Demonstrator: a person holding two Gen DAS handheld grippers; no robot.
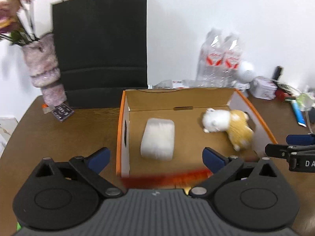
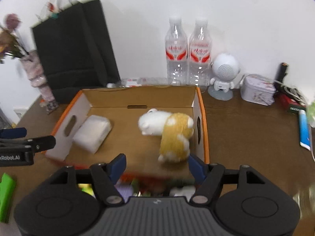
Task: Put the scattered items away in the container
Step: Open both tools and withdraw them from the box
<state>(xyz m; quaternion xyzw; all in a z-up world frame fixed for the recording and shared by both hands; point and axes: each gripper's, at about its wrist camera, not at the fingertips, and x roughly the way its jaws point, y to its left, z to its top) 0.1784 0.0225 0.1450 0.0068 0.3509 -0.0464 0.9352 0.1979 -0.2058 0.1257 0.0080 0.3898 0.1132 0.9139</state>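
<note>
An open cardboard box with orange edges stands on the brown table. Inside lie a white tissue pack on the left and a white and yellow plush toy on the right. My left gripper is open and empty, hovering over the box's near edge. My right gripper is open and empty, just in front of the plush toy. Each gripper shows at the other view's edge, the right one and the left one.
A black paper bag and a vase of flowers stand behind left. Two water bottles, a white robot-shaped speaker, a tin and a blue tube stand at the right. Blurred small items lie before the box.
</note>
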